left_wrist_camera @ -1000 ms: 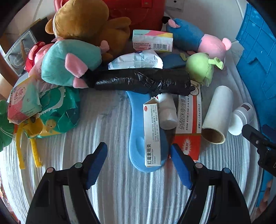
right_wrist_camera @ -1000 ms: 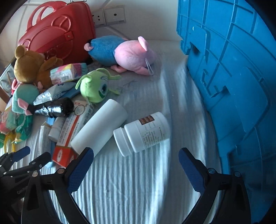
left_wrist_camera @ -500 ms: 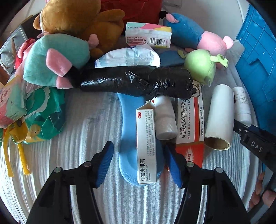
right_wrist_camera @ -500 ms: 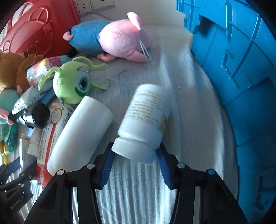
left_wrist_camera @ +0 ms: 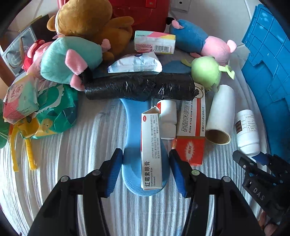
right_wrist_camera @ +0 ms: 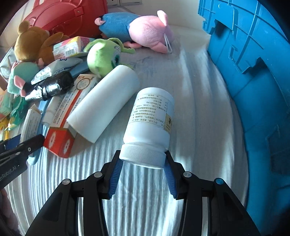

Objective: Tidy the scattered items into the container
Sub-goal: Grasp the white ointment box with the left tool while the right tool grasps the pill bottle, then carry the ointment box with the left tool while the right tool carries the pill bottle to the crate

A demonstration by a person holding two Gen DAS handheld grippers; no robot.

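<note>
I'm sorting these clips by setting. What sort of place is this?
Probably a home room, perhaps a bedroom: plush toys such as the brown bear, a ribbed white cover like bedding, and wall sockets behind the red bag.

A ribbed white cloth covered the surface. On it lay a blue insole, a white roll, a red-and-white box, plush toys, a green packet and a blue crate.
</note>
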